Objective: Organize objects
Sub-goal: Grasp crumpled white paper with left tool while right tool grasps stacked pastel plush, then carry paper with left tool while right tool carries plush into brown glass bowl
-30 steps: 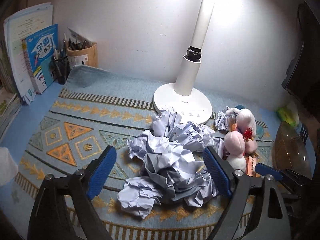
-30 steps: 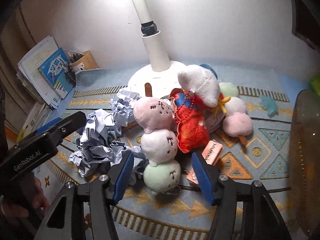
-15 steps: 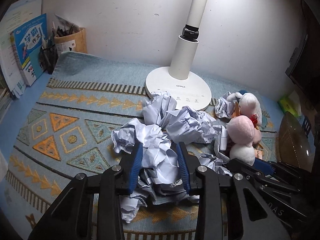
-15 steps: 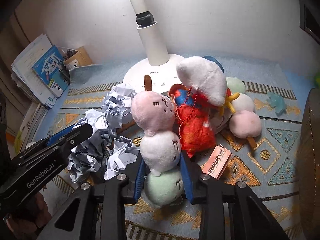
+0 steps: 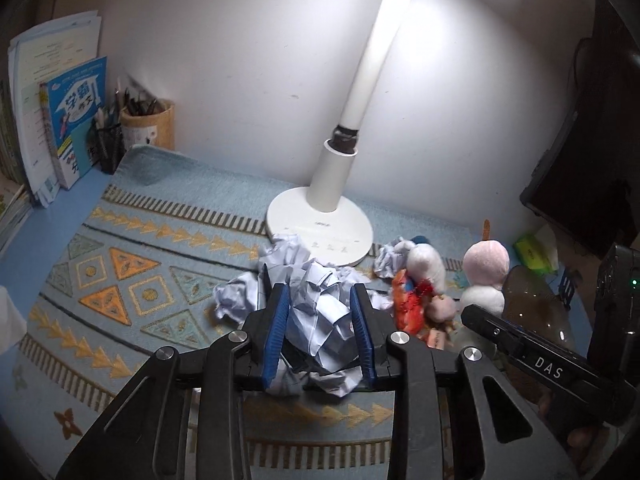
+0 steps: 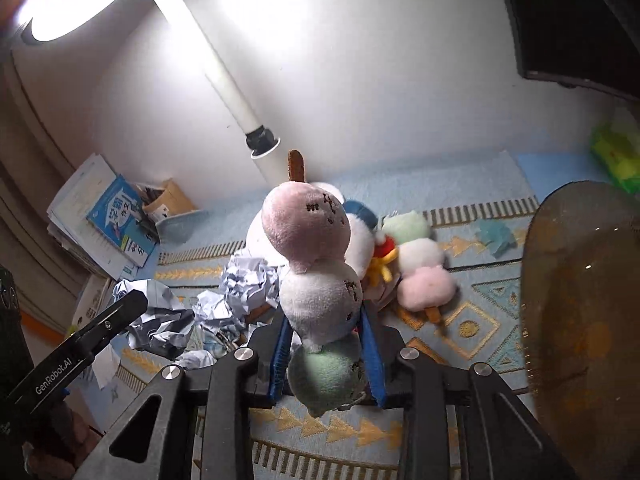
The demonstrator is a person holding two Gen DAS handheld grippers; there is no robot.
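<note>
1. A white desk lamp (image 5: 320,224) stands on a round base at the back of the patterned mat (image 5: 132,280), its stem leaning up to a lit head.
2. Books (image 5: 76,120) stand upright against the wall at the far left corner.
3. Just right of them sit a black mesh pen cup (image 5: 110,148) and a tan pen holder (image 5: 148,128), both filled.
4. The blue worktop (image 5: 24,248) shows bare left of the mat.
5. A green packet (image 6: 616,156) lies at the far right.
6. A dark monitor (image 5: 580,184) stands at the right.
</note>
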